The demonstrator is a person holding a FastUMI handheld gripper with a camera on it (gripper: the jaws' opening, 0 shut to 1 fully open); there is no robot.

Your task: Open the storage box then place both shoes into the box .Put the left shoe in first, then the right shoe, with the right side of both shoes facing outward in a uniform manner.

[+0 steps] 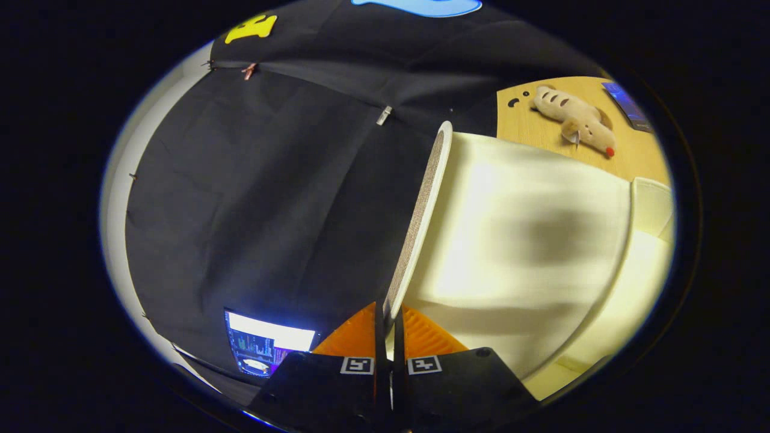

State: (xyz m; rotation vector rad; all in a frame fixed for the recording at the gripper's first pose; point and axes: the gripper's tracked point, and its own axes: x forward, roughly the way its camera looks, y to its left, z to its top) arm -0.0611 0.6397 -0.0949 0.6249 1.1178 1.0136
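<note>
Claw (pixel 390 319) nearly closed, both fingers pinching the raised box lid's (pixel 517 240) edge.

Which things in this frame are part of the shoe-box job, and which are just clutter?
Job:
- storage box, cream
- its lid, swung up, edge pinched
- gripper, fingers closed on the lid's edge

Lying about:
- plush toy on the wooden table
- phone-like device beside the toy
- lit screen beyond the fingers, low by the black cloth
</note>
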